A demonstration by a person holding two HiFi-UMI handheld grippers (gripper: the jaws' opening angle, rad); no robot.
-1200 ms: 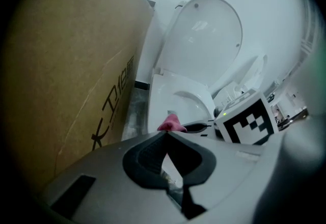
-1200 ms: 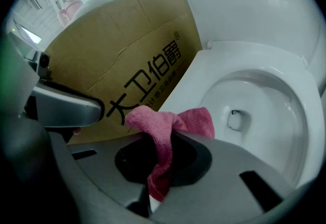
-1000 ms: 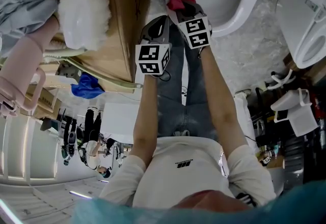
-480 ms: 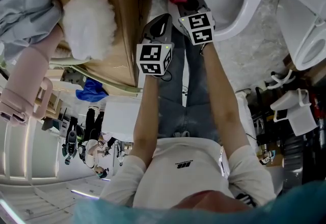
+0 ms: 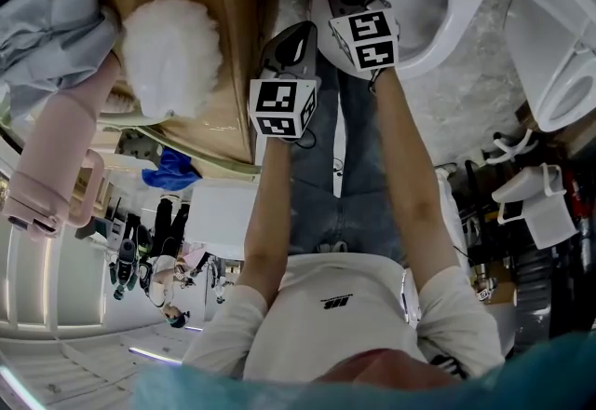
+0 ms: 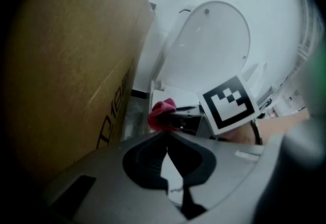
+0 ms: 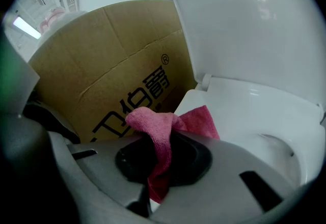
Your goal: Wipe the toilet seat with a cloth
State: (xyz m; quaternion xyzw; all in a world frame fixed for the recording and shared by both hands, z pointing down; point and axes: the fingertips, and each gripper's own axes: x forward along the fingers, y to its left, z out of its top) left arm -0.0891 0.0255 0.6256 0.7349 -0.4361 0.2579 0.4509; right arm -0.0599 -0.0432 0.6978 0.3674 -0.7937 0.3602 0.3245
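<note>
Two grippers: close together, the left one nearer the person.
Right gripper [image 7: 160, 159]: jaws clamped on the red cloth [image 7: 164, 129] — a fold bunches above them.
Cloth position: at the near left edge of the toilet seat [image 7: 244, 111]; one corner overlaps the white rim, contact cannot be told.
Left gripper [image 6: 166, 152]: jaws closed at the tips, nothing between them — held just short of the seat.
Lid [image 7: 244, 24]: raised upright.
Cardboard box [image 7: 112, 80]: just beside the seat, on its left.
</note>
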